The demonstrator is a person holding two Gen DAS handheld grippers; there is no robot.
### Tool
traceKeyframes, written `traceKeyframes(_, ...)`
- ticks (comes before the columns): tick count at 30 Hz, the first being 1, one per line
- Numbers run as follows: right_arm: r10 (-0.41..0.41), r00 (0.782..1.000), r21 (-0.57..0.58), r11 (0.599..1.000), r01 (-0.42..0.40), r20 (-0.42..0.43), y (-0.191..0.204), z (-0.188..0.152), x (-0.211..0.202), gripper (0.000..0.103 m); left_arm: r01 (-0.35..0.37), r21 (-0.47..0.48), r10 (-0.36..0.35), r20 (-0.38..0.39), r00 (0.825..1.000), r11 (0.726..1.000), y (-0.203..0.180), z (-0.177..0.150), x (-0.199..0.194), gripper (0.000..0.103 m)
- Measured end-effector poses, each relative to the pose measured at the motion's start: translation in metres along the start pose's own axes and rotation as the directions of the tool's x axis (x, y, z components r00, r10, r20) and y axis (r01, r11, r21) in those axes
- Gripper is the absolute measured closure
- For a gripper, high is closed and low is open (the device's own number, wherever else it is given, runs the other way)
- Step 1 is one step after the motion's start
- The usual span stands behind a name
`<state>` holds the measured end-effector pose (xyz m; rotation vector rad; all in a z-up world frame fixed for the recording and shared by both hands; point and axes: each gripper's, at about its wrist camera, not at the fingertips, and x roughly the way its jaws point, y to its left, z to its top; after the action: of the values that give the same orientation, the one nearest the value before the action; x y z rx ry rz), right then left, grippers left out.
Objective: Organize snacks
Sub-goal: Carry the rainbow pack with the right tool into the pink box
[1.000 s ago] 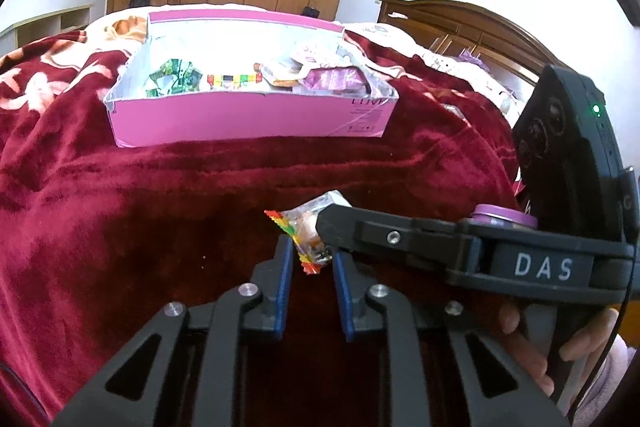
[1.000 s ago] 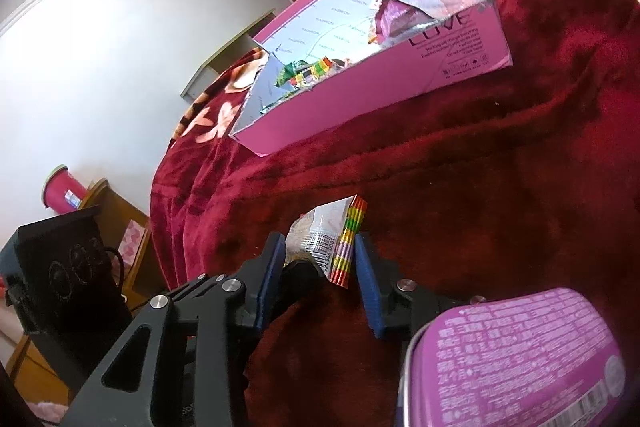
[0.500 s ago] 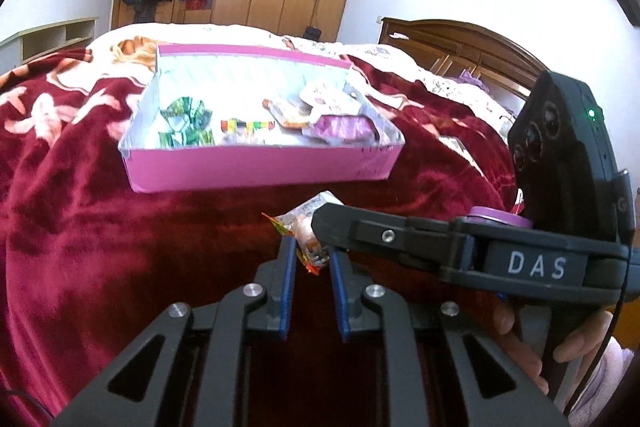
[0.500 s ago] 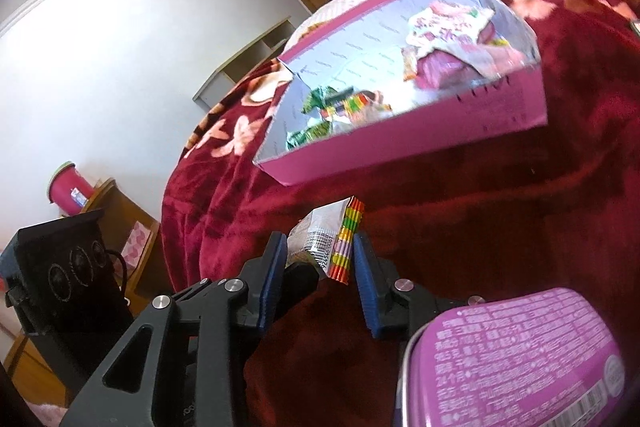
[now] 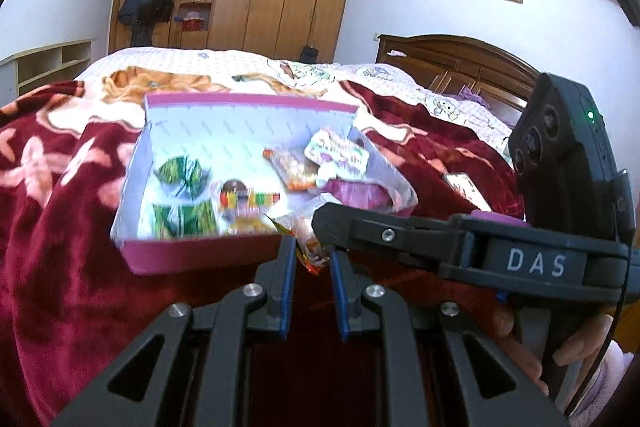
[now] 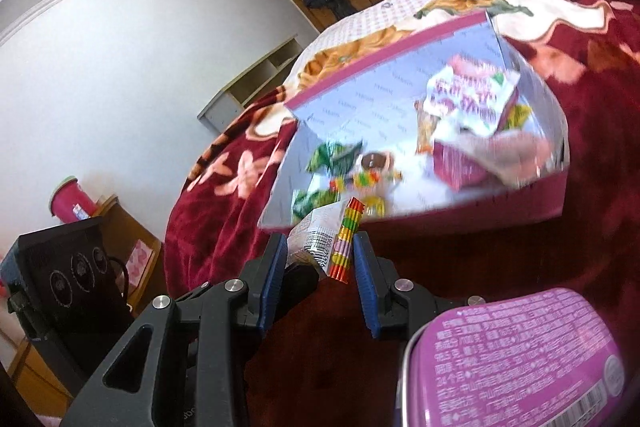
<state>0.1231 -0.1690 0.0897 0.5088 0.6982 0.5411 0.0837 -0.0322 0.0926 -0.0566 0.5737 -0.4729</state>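
Note:
A small snack packet (image 6: 329, 235) with a rainbow-striped edge is pinched by both grippers at once. My left gripper (image 5: 312, 253) is shut on one end of the snack packet (image 5: 306, 237); my right gripper (image 6: 320, 255) is shut on the other end. They hold it just above the near rim of the pink box (image 5: 192, 255), which also shows in the right wrist view (image 6: 472, 215). The box holds several snacks: green-wrapped ones (image 5: 182, 179), a white and pink bag (image 5: 338, 155) and a purple pack (image 6: 456, 167).
The box lies on a dark red floral blanket (image 5: 60, 267) on a bed. A purple-lidded tin (image 6: 516, 359) sits close at the lower right of the right wrist view. A phone (image 5: 466, 187) lies on the blanket right of the box. A wooden headboard (image 5: 460, 63) stands behind.
Both grippers have risen and moved forward with the packet, from low over the blanket to the box's near rim. The box interior now shows from above.

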Motion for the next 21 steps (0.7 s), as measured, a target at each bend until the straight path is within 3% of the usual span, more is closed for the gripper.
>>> traceKeyframes(21,-0.03,0.999,0.016,0.999,0.03,0.03,-0.024,0.075,0.046,0.07,-0.019,0.012,0.018,0.018,1.0,1.0,0.023,0.06,0.064,0.085)
